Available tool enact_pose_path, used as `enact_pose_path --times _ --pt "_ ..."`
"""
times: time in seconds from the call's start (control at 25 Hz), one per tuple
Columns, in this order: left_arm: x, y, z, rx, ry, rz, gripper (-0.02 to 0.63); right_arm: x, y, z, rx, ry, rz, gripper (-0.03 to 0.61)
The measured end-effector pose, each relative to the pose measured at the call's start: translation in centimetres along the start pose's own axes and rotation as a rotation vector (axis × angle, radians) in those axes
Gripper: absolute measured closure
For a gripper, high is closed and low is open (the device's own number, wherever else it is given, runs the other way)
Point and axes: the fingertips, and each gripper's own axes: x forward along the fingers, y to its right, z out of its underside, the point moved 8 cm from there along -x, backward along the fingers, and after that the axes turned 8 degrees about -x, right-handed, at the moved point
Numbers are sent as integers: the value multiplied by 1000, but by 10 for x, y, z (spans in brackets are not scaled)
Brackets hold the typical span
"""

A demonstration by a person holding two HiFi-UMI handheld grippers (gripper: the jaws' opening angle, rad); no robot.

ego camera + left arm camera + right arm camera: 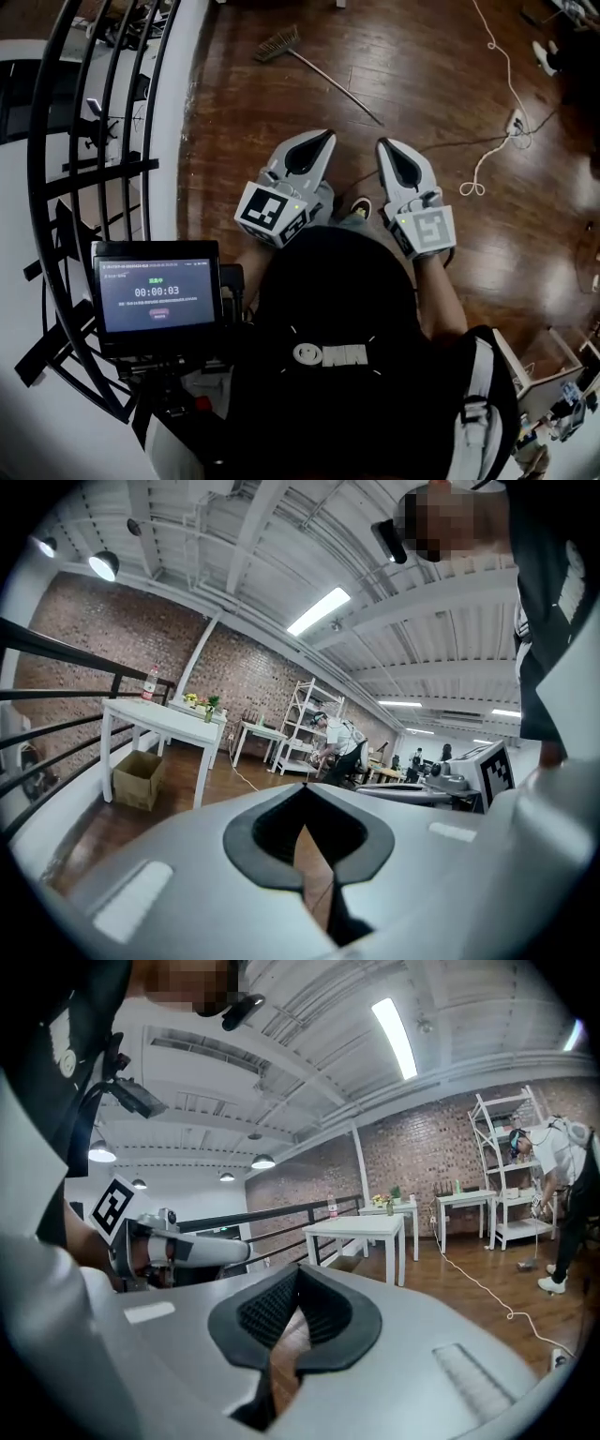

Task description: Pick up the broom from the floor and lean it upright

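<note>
The broom (328,81) lies flat on the wooden floor at the top of the head view, bristles at the upper left, thin handle running down to the right. Both grippers are held side by side in front of the person, well short of the broom. The left gripper (323,139) is shut with nothing in it, and so is the right gripper (386,147). In the left gripper view the left gripper (305,791) shows its jaws closed tip to tip. The right gripper (298,1275) looks the same in its own view. Neither gripper view shows the broom.
A black railing (94,141) curves along the left, with a small screen (159,295) mounted near the person. A white cable (502,84) and socket strip (516,120) lie right of the broom. Farther off are a white table (159,719), a cardboard box (138,778), shelving (305,724) and a bending person (562,1194).
</note>
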Motion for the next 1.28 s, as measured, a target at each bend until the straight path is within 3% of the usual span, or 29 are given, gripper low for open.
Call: enact_pose_path --times 0.4,0.72,0.92,1.08,1.28 --pt "-8 -84 -34 -37 18 12 595 74 -3 -30 -48 -46 45 575" --pt "14 -106 -42 -60 12 67 595 88 6 -42 -31 -62 123 574" --pt "47 -105 -50 -32 -5 75 595 99 37 -40 14 -30 135 574" --pt "87 -103 -76 9 -15 53 595 124 73 -43 38 -16 103 574" --pt "107 -103 -106 89 29 74 595 157 67 -69 11 57 46 575"
